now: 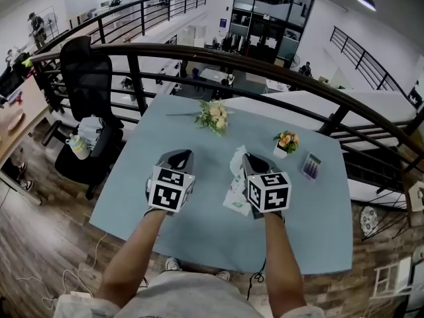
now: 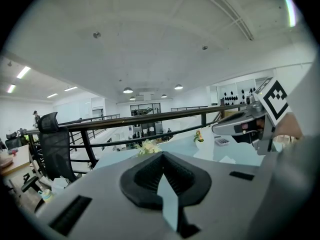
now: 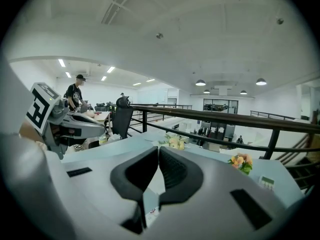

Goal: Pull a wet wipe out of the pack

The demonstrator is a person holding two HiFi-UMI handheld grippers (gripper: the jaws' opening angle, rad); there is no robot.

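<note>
On the pale blue table (image 1: 199,230) the wet wipe pack (image 1: 235,199) lies by my right gripper (image 1: 249,158). A white wipe (image 1: 237,159) stands up out of the pack to that gripper's tips. Its jaws are shut, and in the right gripper view a pale strip of wipe (image 3: 150,194) sits between them, with the pack's print below. My left gripper (image 1: 179,155) hovers to the left of the pack, apart from it. Its jaws (image 2: 161,156) meet at the tips with nothing in them.
A bouquet (image 1: 213,116) lies at the table's far edge. A small pot of flowers (image 1: 286,141) and a calculator (image 1: 311,165) stand to the right. A black railing (image 1: 265,68) runs behind the table, and an office chair (image 1: 89,105) stands at its left.
</note>
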